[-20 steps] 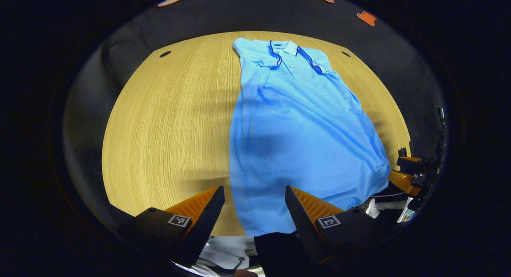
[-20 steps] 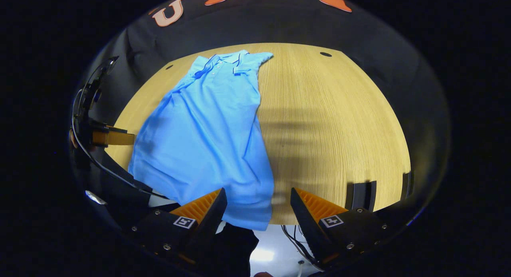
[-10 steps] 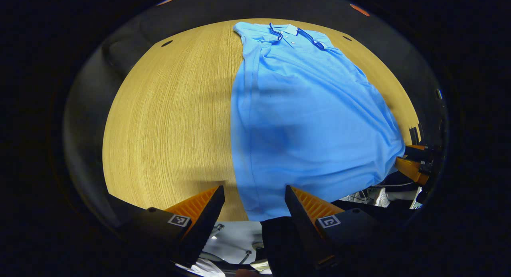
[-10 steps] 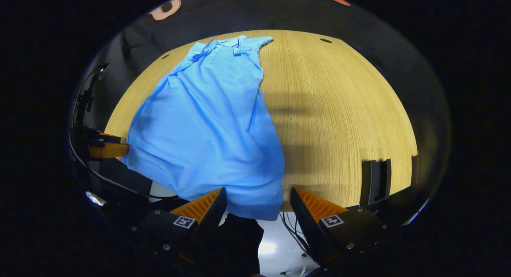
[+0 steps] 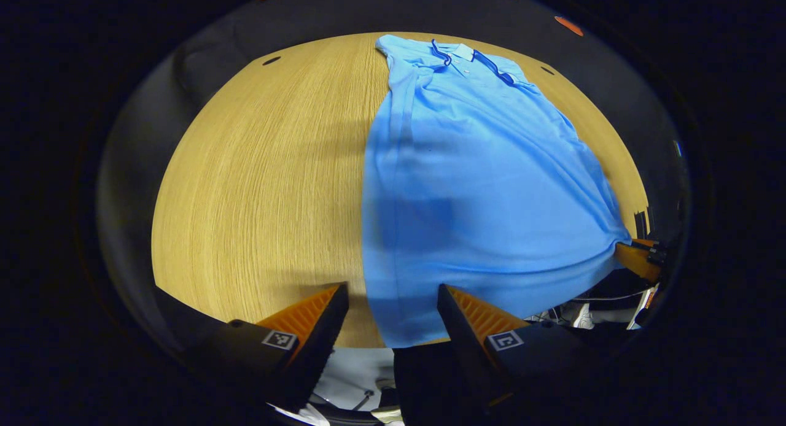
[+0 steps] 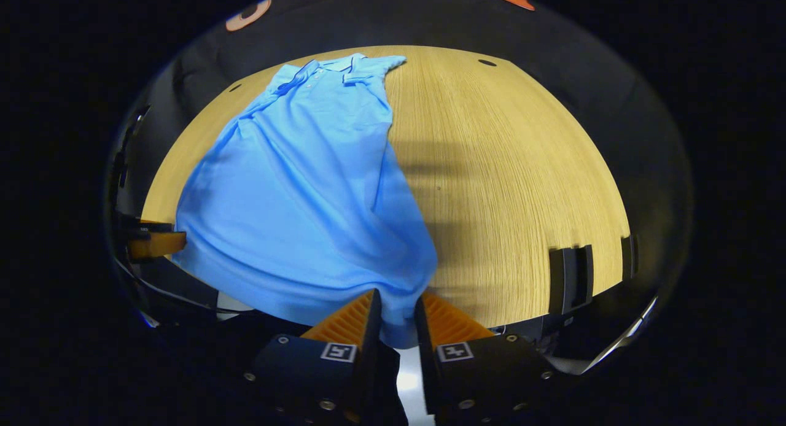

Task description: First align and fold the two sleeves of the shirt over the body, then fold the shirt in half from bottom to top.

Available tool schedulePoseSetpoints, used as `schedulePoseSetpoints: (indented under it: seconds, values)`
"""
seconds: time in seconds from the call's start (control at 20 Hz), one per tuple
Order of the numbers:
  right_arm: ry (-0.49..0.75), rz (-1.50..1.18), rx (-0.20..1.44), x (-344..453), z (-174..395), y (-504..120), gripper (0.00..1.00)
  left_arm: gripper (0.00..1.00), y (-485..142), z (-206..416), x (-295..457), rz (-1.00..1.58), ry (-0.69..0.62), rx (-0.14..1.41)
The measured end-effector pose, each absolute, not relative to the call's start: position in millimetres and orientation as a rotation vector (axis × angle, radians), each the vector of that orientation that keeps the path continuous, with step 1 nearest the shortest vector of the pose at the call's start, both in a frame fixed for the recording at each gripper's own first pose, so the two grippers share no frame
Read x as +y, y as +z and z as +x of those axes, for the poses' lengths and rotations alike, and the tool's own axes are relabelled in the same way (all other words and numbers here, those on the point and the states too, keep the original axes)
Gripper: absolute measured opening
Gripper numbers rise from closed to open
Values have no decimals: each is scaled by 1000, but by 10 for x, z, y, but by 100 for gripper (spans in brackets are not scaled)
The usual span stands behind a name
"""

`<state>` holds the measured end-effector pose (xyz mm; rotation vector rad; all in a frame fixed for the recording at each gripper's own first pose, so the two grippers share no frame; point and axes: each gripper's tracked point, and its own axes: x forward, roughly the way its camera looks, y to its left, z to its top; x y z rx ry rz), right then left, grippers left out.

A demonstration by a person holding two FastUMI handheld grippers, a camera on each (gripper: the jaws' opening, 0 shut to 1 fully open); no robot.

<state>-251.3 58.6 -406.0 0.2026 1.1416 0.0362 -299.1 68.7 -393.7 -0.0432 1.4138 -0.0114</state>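
Right gripper view, shirt hem pinched between right hand-held gripper

Even overhead light, soft banded shadows across the pale wooden tabletop, strong fisheye bending at edges.

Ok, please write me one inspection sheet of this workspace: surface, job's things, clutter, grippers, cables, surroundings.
Surface: light wooden table, with small dark holes near the far edge.
Job's things: light blue polo shirt with dark collar trim, collar far, hem overhanging the near edge, sleeves folded in.
Clutter: nothing seen.
Grippers: right gripper, jaws closed on the shirt's hem corner; left gripper, jaws apart around the other hem corner.
Cables: thin dark cable below the right gripper, seen from the left gripper view.
Surroundings: black cloth wall; dark brackets on the table edge.
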Motion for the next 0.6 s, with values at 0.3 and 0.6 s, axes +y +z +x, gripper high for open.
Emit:
schedulePoseSetpoints:
  seconds: [0.3,0.6]
  values:
    - [59,359,1177,702,-2508,-4041,4,5,-3963,-2904,547,-181,49,1416]
    - [75,397,1093,676,-2221,-3629,4,6,-3658,-2590,585,-201,-8,1356]
